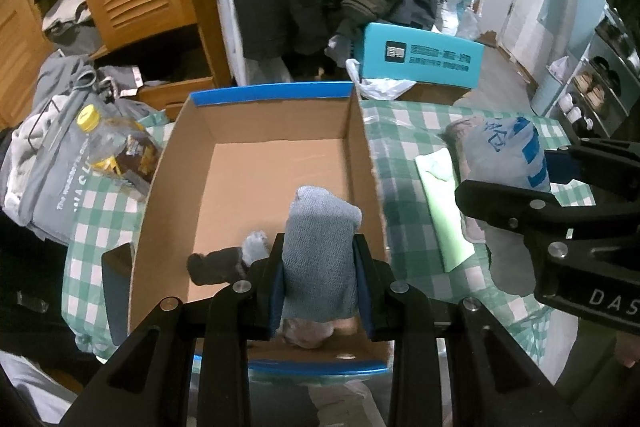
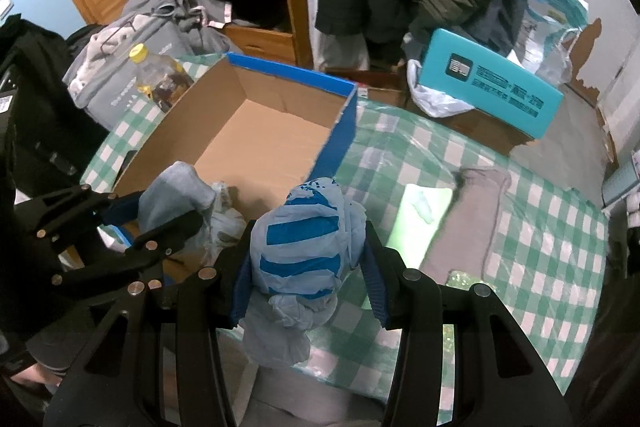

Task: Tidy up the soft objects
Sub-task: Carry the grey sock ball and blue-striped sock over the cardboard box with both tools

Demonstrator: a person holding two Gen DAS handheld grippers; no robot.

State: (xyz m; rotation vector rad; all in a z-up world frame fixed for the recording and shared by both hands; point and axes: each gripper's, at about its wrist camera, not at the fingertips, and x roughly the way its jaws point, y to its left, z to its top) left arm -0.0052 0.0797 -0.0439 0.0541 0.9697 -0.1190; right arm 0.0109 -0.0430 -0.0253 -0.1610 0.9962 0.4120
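1. My left tongs pinch a grey-blue knitted roll. Its long axis runs along the fingers, and its free end points away from me.
2. This roll hangs over the near end of the open cardboard box; a dark sock lies on the box floor just left of the tongs.
3. My right tongs pinch a crumpled blue-and-white plastic bag, upright between the pads, with its tail hanging down below them.
4. The bag is just outside the box's right wall, above the checked desk.
5. Beyond the left tongs the box floor is bare. To the right of the right tongs lie a green cloth and a grey cloth.
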